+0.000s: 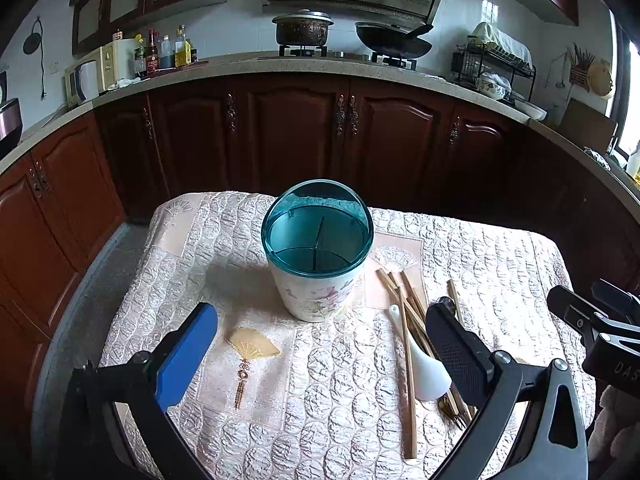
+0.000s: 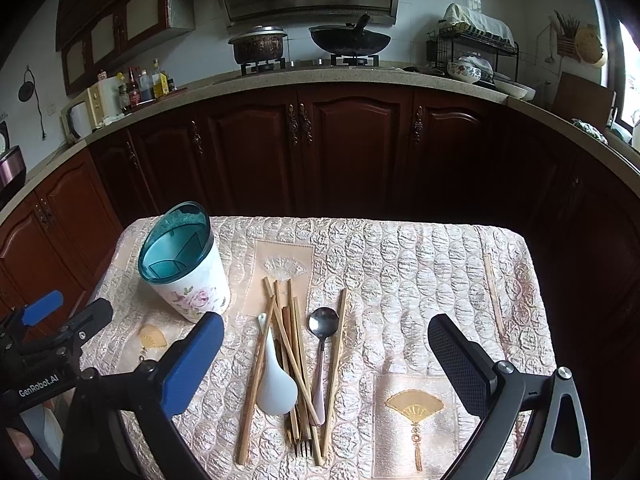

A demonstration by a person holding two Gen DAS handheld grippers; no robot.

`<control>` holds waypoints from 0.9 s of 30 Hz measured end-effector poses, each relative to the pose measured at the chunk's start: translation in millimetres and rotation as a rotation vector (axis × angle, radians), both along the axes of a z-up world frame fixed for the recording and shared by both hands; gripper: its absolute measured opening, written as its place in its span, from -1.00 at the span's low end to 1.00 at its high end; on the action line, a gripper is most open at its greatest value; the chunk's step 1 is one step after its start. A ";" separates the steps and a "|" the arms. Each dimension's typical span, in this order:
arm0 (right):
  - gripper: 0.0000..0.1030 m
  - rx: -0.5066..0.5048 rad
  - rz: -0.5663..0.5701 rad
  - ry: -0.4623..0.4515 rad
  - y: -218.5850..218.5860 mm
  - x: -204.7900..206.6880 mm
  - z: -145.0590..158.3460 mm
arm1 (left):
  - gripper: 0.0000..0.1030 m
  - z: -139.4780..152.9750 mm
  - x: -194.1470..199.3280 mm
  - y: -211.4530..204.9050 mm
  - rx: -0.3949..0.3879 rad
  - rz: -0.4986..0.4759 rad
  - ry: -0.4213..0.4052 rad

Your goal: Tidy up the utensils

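A floral utensil holder (image 1: 318, 256) with a teal divided rim stands upright on the quilted table; it also shows in the right wrist view (image 2: 188, 272). Beside it lies a pile of wooden chopsticks (image 2: 294, 356), a white ceramic spoon (image 2: 276, 384), a metal spoon (image 2: 322, 332) and a dark fork (image 2: 302, 446). The pile shows at the right in the left wrist view, with the chopsticks (image 1: 408, 344) and the white spoon (image 1: 424, 368). My left gripper (image 1: 320, 348) is open and empty, just in front of the holder. My right gripper (image 2: 326, 360) is open and empty above the pile.
The table (image 2: 420, 264) has a cream quilted cloth with fan motifs. One lone chopstick (image 2: 494, 300) lies near the right edge. Dark wooden kitchen cabinets (image 2: 352, 148) and a counter with pots stand behind the table. The left gripper's body (image 2: 52, 344) is at the right view's left edge.
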State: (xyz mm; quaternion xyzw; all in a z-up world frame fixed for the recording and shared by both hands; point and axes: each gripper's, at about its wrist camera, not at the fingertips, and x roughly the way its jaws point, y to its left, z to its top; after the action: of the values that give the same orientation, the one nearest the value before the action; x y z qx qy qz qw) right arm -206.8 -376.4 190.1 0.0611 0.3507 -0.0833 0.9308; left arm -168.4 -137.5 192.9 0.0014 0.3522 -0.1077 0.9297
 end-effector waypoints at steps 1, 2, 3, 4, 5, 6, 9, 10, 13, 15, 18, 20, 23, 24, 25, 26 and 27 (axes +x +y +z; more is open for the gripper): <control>1.00 0.002 -0.002 0.001 -0.7 0.2 -0.7 | 1.00 -0.3 0.4 -0.1 0.000 0.000 0.000; 0.99 0.004 -0.003 0.003 -1.4 0.5 -1.4 | 1.00 -0.9 0.7 -0.1 -0.001 0.002 0.001; 0.99 0.005 -0.004 0.004 -2.0 0.6 -2.3 | 1.00 -1.7 1.0 0.1 -0.003 0.004 0.001; 0.99 0.006 -0.005 0.005 -2.5 0.8 -3.3 | 1.00 -2.4 1.4 0.2 -0.004 0.005 0.003; 0.99 0.007 -0.004 0.009 -2.9 1.3 -4.4 | 1.00 -3.5 2.2 0.2 -0.004 0.006 0.005; 0.99 0.007 -0.002 0.013 -3.1 2.0 -5.6 | 1.00 -4.6 3.0 -0.1 -0.004 0.007 0.009; 0.99 0.008 -0.001 0.023 -4.0 3.0 -10.3 | 1.00 -8.4 5.4 -0.7 -0.006 0.007 0.021; 0.99 0.011 0.001 0.026 -4.8 3.7 -12.1 | 1.00 -9.5 6.3 -0.8 -0.007 0.007 0.024; 0.99 0.016 0.006 0.037 -7.8 5.4 -18.8 | 1.00 -14.3 8.1 -1.9 -0.005 0.000 0.025; 0.99 0.024 0.020 0.045 -10.3 6.7 -25.6 | 1.00 -19.1 8.9 -4.2 0.004 -0.015 0.025; 0.97 0.034 0.034 0.072 -14.2 10.3 -40.5 | 1.00 -29.3 11.8 -11.1 0.006 -0.054 0.053; 0.95 0.044 0.045 0.083 -17.4 13.7 -51.9 | 1.00 -38.6 14.7 -18.3 -0.008 -0.087 0.078; 0.81 0.067 0.064 0.112 -24.4 20.9 -70.4 | 0.91 -55.3 20.1 -33.8 -0.022 -0.149 0.127; 0.74 0.081 0.071 0.120 -27.8 23.0 -76.1 | 0.78 -62.0 23.5 -40.1 -0.023 -0.170 0.151; 0.69 0.093 0.075 0.128 -31.4 24.8 -81.2 | 0.58 -69.0 27.7 -46.3 -0.019 -0.186 0.177; 0.68 0.104 0.079 0.135 -34.6 26.7 -85.8 | 0.49 -74.6 31.2 -51.2 -0.022 -0.198 0.197; 0.65 0.113 0.082 0.140 -37.9 28.5 -89.8 | 0.36 -80.9 35.7 -55.8 -0.029 -0.209 0.218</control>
State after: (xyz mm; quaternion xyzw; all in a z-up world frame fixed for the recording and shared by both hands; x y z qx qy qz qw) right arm -178.2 -414.3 100.3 0.0933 0.4211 -0.0294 0.9017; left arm -132.7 -193.3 111.9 0.0128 0.4472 -0.2088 0.8696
